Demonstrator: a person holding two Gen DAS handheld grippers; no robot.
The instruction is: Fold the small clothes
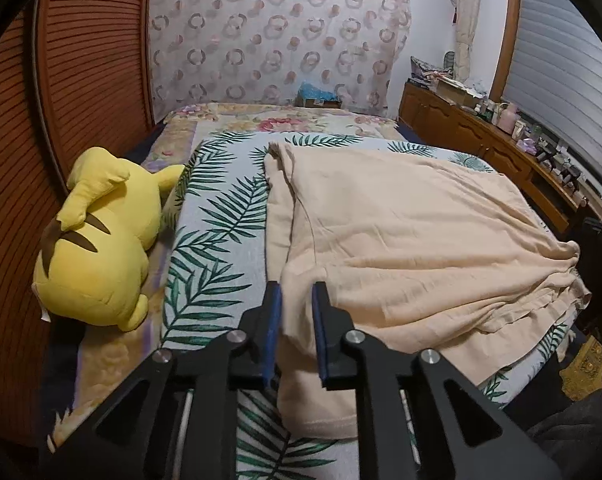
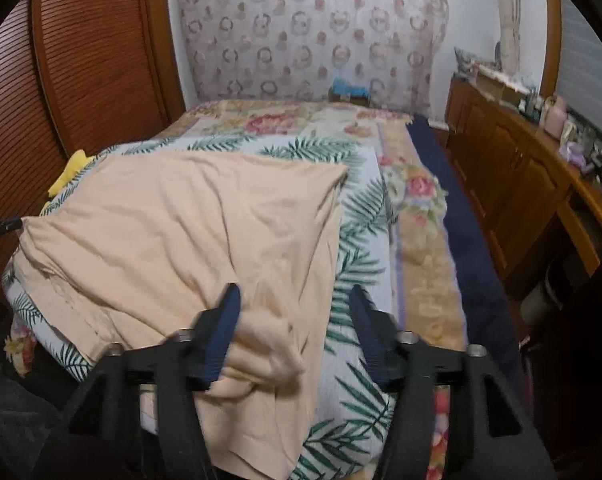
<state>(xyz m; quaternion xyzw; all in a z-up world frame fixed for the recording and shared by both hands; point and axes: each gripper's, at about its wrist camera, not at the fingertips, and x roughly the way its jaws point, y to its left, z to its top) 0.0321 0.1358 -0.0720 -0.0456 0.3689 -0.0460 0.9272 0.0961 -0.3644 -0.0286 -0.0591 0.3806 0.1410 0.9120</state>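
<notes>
A peach garment (image 1: 401,232) lies spread on a leaf-print cloth (image 1: 221,240) on the bed, its near hem hanging over the front edge. My left gripper (image 1: 296,292) stands over the garment's near left corner. Its blue pads are a narrow gap apart, with fabric lying loose in that gap. In the right wrist view the same garment (image 2: 181,220) shows a bunched fold at its near right corner. My right gripper (image 2: 295,300) is open wide around that bunch, and its pads do not press on the fabric.
A yellow plush toy (image 1: 97,248) lies left of the leaf-print cloth (image 2: 361,240), against a louvred wooden door (image 1: 81,60). A floral bedcover (image 2: 421,200) lies beneath. A wooden cabinet (image 2: 501,160) crowded with small items runs along the right wall.
</notes>
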